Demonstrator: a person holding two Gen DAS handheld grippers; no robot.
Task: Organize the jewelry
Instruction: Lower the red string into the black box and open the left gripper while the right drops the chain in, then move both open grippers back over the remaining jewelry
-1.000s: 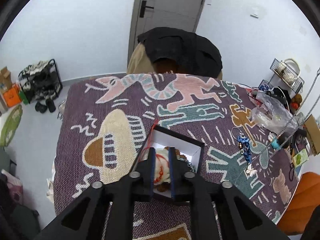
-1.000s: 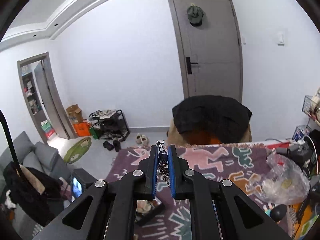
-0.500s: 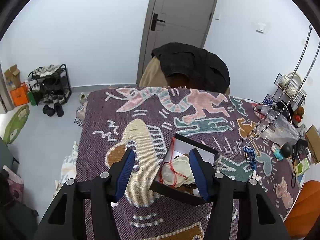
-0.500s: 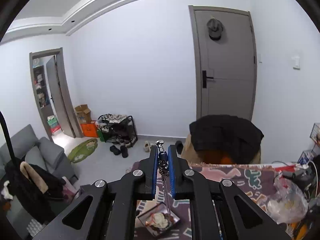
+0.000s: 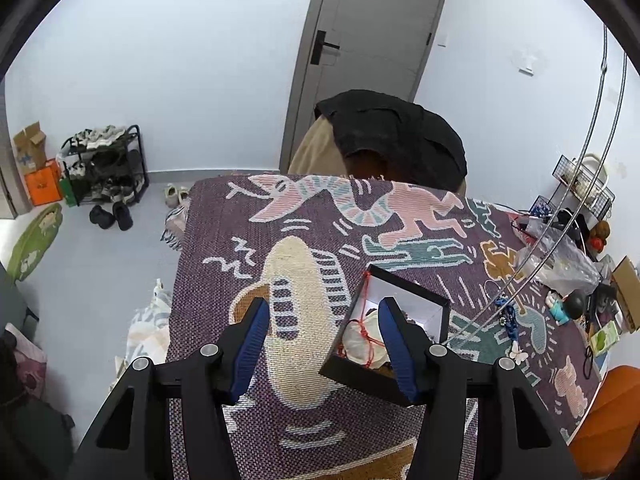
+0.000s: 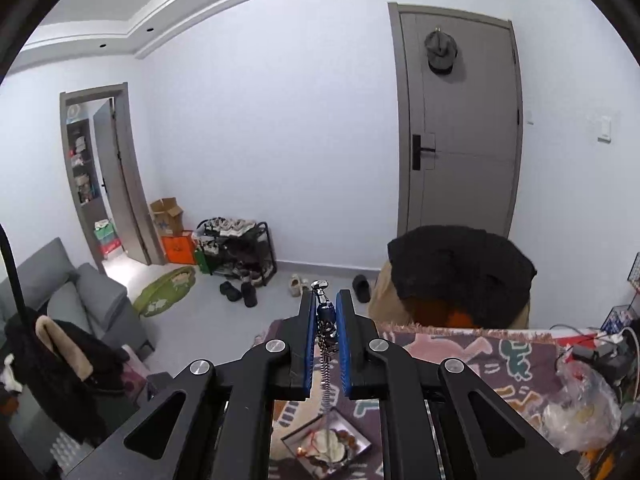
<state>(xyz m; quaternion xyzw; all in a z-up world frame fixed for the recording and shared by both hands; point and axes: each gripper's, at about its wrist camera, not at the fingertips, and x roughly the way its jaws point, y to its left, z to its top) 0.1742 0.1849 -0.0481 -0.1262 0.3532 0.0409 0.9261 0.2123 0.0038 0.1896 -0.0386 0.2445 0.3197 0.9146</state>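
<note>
Above the bench, the right gripper (image 6: 327,312) keeps its jaws clamped on the chain (image 6: 326,384) hanging over the box (image 5: 394,312), while the left gripper (image 5: 322,326), jaws now wide apart, has released the bracelets inside, so the chain goes next.

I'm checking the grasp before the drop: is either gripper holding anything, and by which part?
The right gripper pinches a silver chain near its clasp end. The left gripper is open, holding nothing.
</note>
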